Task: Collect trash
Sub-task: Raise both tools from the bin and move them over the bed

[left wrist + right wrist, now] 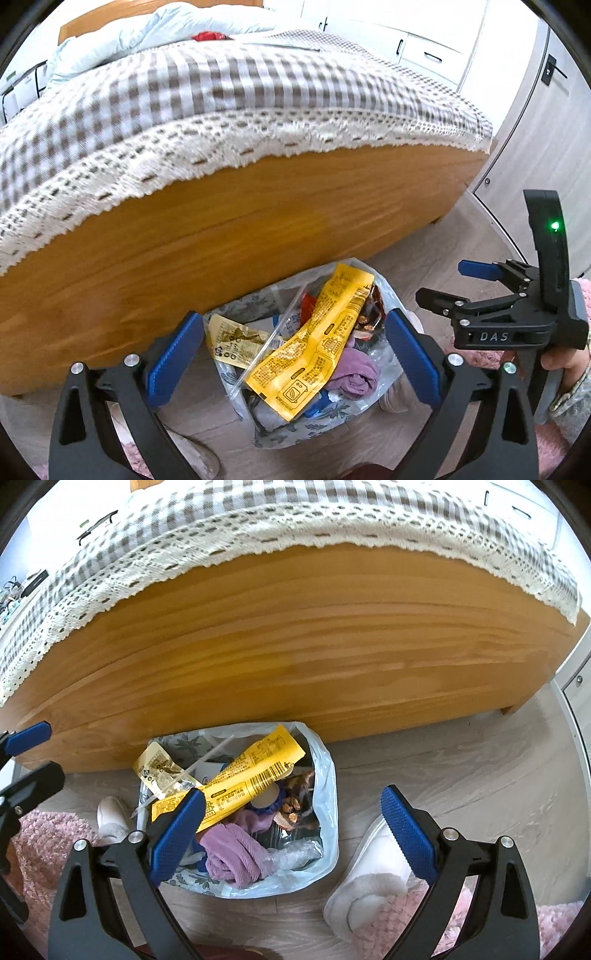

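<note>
Wooden bed frame (258, 229) fills my view above the floor, its checked blanket (221, 85) hanging over. At six o'clock below it sits my trash bag (325, 775), stuffed, a yellow wrapper (317, 343) on top. Both my left gripper (293, 354) and right gripper (291, 830) hover released, gripping nothing.

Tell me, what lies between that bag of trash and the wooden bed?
Nothing: in the right wrist view the trash bag stands right against the wooden bed side, with no gap showing between them.
</note>
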`<state>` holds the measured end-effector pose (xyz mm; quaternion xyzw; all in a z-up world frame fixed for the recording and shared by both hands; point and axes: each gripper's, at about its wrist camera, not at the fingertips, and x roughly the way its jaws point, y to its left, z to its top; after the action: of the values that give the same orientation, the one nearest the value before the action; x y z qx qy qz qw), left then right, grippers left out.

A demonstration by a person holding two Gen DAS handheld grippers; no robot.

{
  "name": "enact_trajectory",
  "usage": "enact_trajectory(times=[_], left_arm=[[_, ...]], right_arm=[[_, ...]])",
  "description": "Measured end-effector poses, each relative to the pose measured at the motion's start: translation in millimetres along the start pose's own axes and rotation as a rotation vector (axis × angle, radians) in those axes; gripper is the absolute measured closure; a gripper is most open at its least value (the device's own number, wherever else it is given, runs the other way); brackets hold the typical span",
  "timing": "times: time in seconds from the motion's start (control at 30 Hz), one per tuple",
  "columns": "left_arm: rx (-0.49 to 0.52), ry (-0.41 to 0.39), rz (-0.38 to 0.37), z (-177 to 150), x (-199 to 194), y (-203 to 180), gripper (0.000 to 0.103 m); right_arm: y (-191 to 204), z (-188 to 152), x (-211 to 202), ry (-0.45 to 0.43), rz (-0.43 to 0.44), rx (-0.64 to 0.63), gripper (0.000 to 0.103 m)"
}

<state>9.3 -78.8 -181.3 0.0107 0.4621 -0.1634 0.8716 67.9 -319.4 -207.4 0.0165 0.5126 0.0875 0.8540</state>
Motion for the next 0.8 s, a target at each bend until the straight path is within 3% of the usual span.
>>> enact_trajectory(times=[0.33, 0.5, 0.53, 0.8], left_arm=[[0.042, -0.149, 0.052, 9.8, -43.8, -5.0, 0.008], [0.008, -0.276, 0.032, 18.2, -76.6, -0.9, 0.008], [0.005, -0.301, 0.039, 21.4, -83.9, -0.6, 0.008], [-0.026, -0.406, 0.076, 41.3, -119.8, 7.1, 0.008]], right_arm=[[-0.7, 4.3, -32.2, -0.130, 0.030, 0.023, 0.011], [4.4, 8.6, -52.7, -0.208, 0.046, 0.012, 0.011], [5.6, 9.3, -55.6, -0.222, 0.050, 0.011, 0.007], [14.0, 25.5, -88.3, -0.347, 0.073, -0.010, 0.007]])
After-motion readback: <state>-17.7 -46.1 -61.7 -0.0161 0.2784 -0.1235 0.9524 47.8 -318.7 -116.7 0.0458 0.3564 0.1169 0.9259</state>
